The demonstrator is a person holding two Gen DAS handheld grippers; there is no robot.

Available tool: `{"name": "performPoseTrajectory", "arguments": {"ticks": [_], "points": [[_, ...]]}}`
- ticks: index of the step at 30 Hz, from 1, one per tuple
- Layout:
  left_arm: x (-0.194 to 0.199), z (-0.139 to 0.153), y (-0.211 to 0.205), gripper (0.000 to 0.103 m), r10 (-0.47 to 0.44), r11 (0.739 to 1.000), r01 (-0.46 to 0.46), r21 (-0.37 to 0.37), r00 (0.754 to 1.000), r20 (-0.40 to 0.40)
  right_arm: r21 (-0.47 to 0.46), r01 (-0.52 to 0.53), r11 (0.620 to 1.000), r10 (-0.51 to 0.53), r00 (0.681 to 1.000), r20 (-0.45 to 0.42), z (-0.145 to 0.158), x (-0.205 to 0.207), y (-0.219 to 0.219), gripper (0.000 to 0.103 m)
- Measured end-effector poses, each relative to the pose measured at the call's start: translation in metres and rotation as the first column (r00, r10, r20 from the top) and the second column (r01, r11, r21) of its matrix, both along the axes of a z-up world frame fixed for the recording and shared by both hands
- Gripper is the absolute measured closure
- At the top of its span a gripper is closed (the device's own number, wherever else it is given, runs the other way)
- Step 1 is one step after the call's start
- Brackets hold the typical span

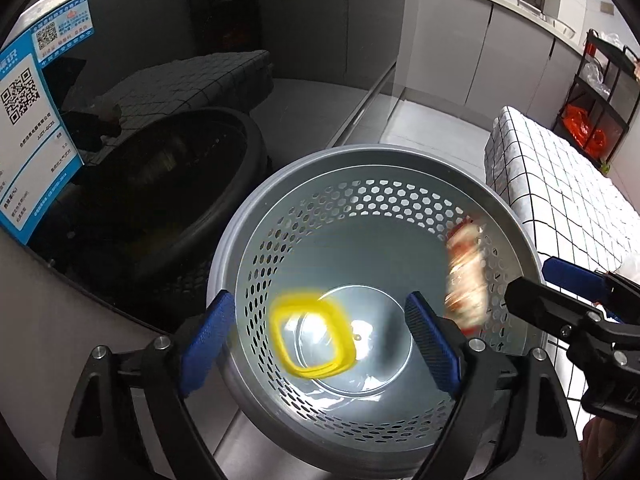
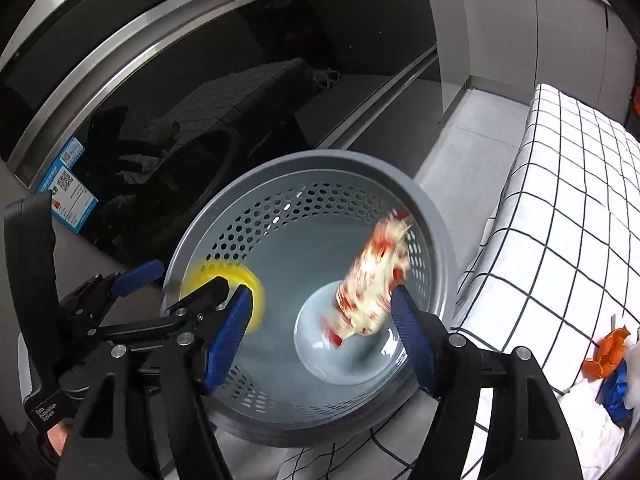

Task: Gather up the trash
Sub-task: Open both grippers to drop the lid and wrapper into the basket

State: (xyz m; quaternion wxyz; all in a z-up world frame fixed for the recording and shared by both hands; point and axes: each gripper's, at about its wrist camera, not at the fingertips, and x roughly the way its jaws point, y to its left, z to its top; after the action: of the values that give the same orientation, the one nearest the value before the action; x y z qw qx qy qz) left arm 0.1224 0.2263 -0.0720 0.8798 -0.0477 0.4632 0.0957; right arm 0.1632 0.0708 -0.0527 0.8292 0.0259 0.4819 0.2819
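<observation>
A grey perforated waste bin stands below both grippers. My left gripper is open above its mouth. A blurred yellow ring-shaped piece shows between the blue pads, touching neither. My right gripper is open too. A blurred red-and-white wrapper hangs loose between its fingers, over the bin's floor. In the left wrist view the wrapper is by the bin's right wall, with the right gripper beside it. The left gripper partly hides the yellow piece.
A black glass appliance door with blue QR labels rises behind the bin. On the right is a table under a white checked cloth, with orange peel and a blue scrap on it. A black rack with orange bags stands far right.
</observation>
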Motion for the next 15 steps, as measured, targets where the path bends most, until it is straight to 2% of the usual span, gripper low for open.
{"name": "performPoseTrajectory", "arguments": {"ticks": [15], "points": [[-0.0041, 0.0055, 0.0004, 0.018, 0.001, 1.0, -0.001, -0.001, 1.0, 0.006, -0.007, 0.01, 1.0, -0.01, 1.0, 0.019, 0.0045, -0.006, -0.0047, 0.034]]}}
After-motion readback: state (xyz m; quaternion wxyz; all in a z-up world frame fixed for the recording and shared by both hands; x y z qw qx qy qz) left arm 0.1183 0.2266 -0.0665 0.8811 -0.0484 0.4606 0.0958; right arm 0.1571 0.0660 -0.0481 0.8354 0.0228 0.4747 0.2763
